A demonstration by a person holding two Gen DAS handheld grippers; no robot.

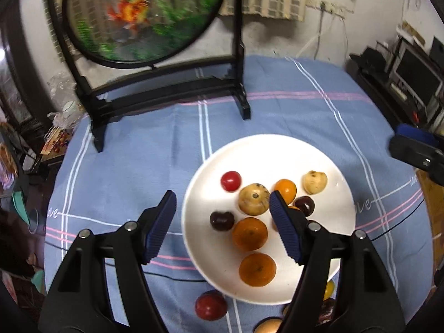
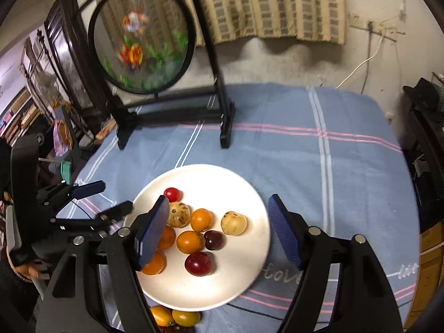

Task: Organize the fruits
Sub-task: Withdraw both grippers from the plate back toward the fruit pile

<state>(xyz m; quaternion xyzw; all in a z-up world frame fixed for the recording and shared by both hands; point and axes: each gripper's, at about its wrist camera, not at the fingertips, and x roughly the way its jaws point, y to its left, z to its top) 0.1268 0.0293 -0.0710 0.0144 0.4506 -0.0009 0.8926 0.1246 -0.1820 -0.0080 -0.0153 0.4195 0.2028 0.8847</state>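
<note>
The fruits sit on a white plate (image 1: 266, 149) at the lower middle of both views: three oranges (image 1: 249, 233), a red tomato (image 1: 231, 181), two pale speckled round fruits (image 1: 254, 198), and dark plums (image 1: 221, 220). In the right wrist view a larger red plum (image 2: 199, 263) lies nearest the camera. More fruit lies off the plate on the blue cloth (image 1: 138, 166) covering the bench: a red one (image 1: 211, 304) at the bottom of the left wrist view and two yellow ones (image 2: 186, 317) at the bottom edge of the right wrist view.

These look small, light and round, so they will likely roll at a nudge. The tomato and plums seem smooth-skinned and soft, easily bruised; the oranges look firmer and less slippery. Each is best taken across its widest middle, from above, with gentle pressure.

The left gripper (image 1: 223, 226) hangs over the plate's left edge with its jaws spread wide and nothing between the pads; its right pad stands in front of a speckled fruit and an orange, and contact cannot be judged. The right gripper (image 2: 219, 231) hangs over the plate's middle, jaws likewise wide and empty, the fruit visible between them below. A round screen (image 1: 138, 16) stands at the upper left.
</note>
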